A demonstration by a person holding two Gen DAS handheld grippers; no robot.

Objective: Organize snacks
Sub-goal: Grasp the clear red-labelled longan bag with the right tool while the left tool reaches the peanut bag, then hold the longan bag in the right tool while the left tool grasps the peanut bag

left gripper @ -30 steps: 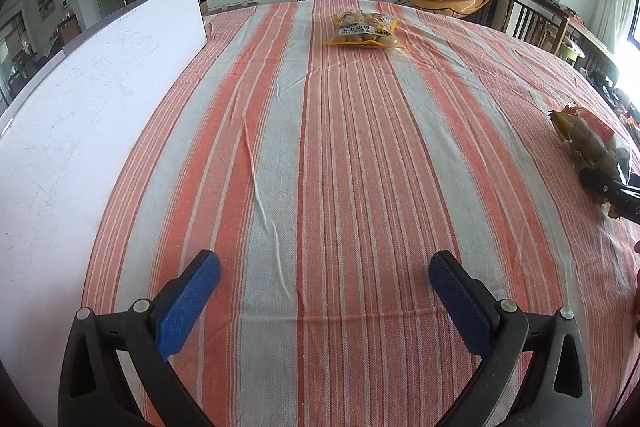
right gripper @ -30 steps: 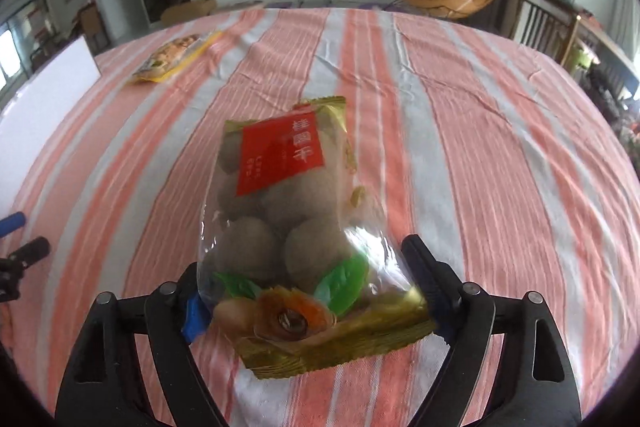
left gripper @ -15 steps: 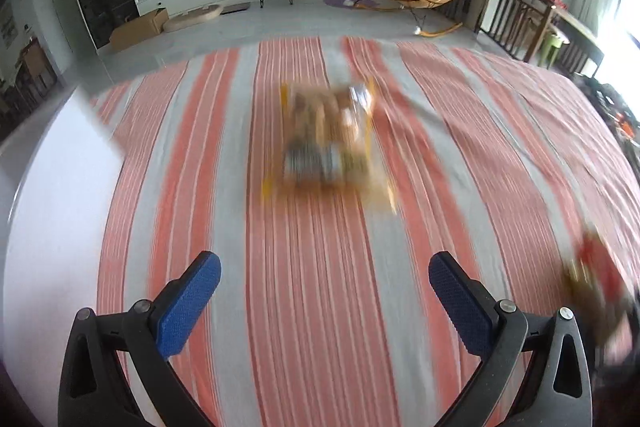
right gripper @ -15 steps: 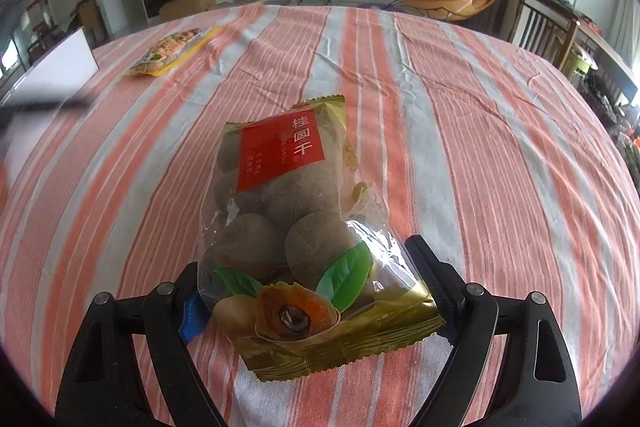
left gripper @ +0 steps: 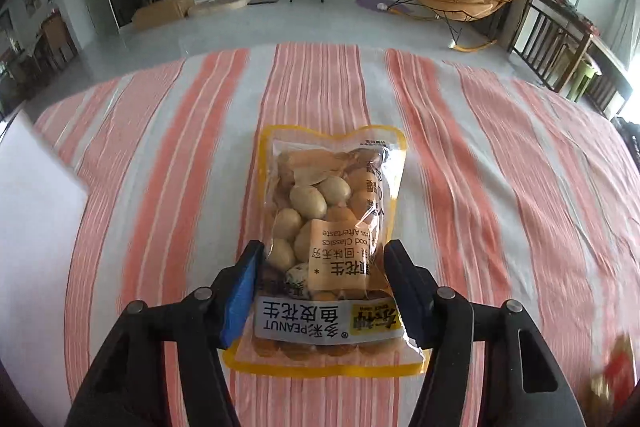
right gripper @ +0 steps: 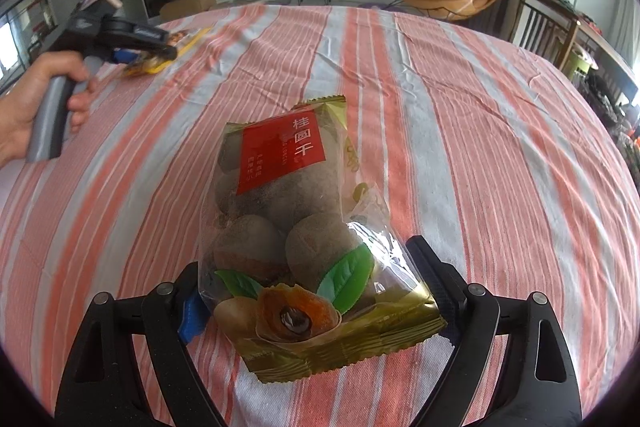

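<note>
A table carries everything here — covered edge to edge by a cloth striped in orange-red, white and grey, lightly creased. Near the far edge, in the left wrist view, a yellow-bordered peanut packet lies flat on the cloth. A gold-trimmed bag of dried longan sits toward the near side — well apart from it. A white board occupies the left side.
</note>
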